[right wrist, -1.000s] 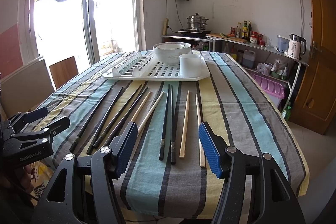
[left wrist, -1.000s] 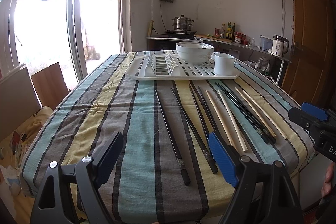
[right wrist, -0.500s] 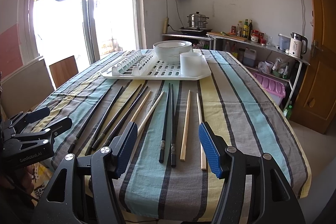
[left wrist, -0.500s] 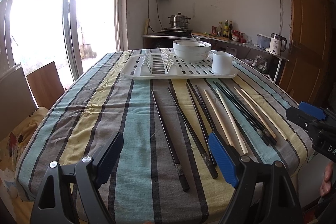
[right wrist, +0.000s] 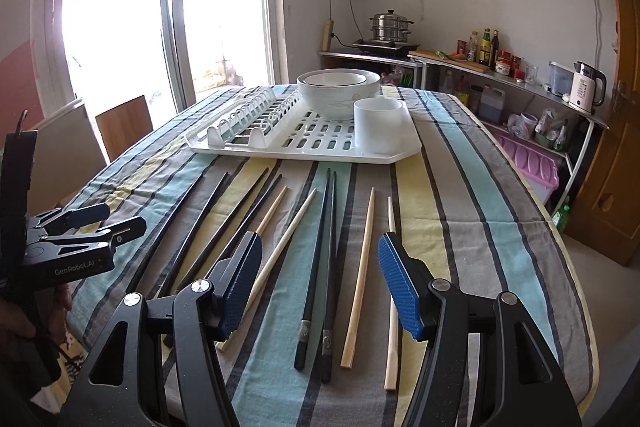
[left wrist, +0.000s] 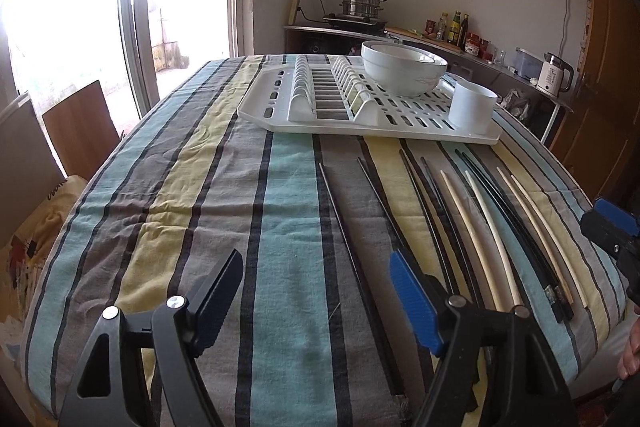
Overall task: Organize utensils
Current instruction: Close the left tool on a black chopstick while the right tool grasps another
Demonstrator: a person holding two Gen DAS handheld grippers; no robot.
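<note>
the left gripper is held wide, its jaws just narrowed slightly, nothing gripped. the right gripper is held wide over chopsticks laid on the striped tablecloth.

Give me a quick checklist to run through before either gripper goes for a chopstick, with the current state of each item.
1. Left gripper empty: ok. Its jaws have just been closing slightly, with nothing held; a black chopstick lies on the cloth below the gap.
2. Right gripper open and empty: ok.
3. Chopsticks reachable: ok. The black pair and the pale chopstick lie flat on the tablecloth, none stacked.
4. White cup upright on the drying rack: ok.
5. Cup empty: cannot tell; its inside is hidden.
6. Grippers clear of each other: ok.
</note>
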